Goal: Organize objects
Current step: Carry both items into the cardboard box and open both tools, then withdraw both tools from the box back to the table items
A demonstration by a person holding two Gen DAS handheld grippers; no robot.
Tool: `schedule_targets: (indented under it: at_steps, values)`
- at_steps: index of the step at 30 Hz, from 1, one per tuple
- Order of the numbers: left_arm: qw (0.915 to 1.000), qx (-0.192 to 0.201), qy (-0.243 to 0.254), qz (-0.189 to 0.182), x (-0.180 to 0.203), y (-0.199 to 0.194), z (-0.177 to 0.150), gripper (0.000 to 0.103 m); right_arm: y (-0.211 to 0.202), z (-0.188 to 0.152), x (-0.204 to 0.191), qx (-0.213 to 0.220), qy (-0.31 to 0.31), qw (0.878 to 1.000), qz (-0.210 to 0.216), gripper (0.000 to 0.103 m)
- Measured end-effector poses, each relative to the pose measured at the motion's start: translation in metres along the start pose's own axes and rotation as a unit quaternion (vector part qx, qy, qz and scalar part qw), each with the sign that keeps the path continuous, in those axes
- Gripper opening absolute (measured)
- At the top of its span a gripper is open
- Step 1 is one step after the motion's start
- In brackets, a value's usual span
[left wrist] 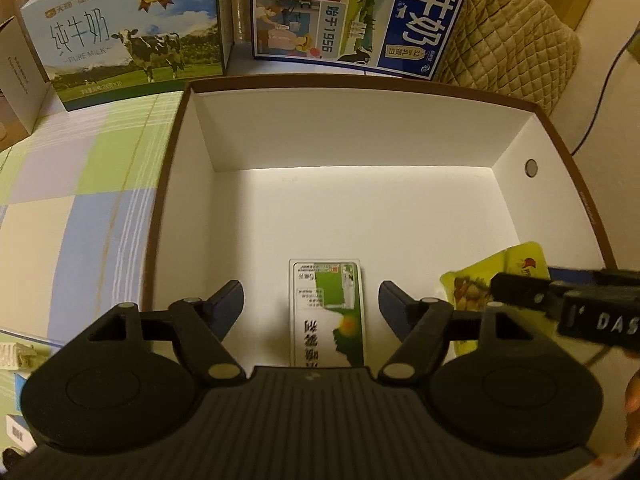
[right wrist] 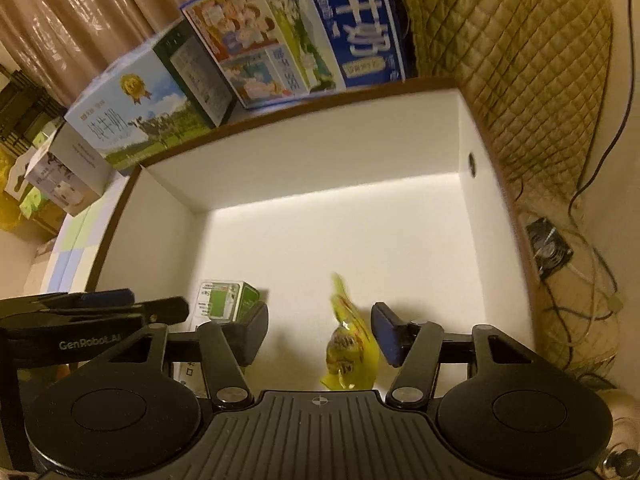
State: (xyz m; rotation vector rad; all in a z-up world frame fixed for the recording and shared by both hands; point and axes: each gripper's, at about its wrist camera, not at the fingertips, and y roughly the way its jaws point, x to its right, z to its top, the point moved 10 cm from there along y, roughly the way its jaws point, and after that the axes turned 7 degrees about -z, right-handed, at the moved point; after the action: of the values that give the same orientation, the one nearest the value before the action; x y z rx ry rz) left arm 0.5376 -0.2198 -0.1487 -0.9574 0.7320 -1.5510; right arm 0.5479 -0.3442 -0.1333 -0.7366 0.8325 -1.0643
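Observation:
A large open box with white inside and brown rim (left wrist: 176,128) (right wrist: 460,184) fills both views. A small green-and-white drink carton (left wrist: 327,312) lies flat on its floor, between the spread fingers of my open left gripper (left wrist: 311,304) and apart from them. It also shows in the right wrist view (right wrist: 222,300). A yellow snack packet (right wrist: 348,344) (left wrist: 496,276) stands on edge between the open fingers of my right gripper (right wrist: 320,336), close to the right finger; contact cannot be told.
Two milk cartons stand behind the box: a cow-printed one (left wrist: 120,32) at left and a blue one (left wrist: 360,12) at centre. A quilted cushion (right wrist: 520,60) is at right, with cables and a small fan (right wrist: 548,252). A checkered cloth (left wrist: 80,184) covers the table at left.

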Motion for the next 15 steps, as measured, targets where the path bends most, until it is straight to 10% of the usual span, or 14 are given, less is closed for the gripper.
schedule_targets:
  at_steps: [15]
  values:
    - [0.9975,0.061,0.021,-0.029,-0.003,-0.095,-0.023,0.078,-0.081,-0.024,-0.010,0.080,-0.021,0.997,-0.002,0.059]
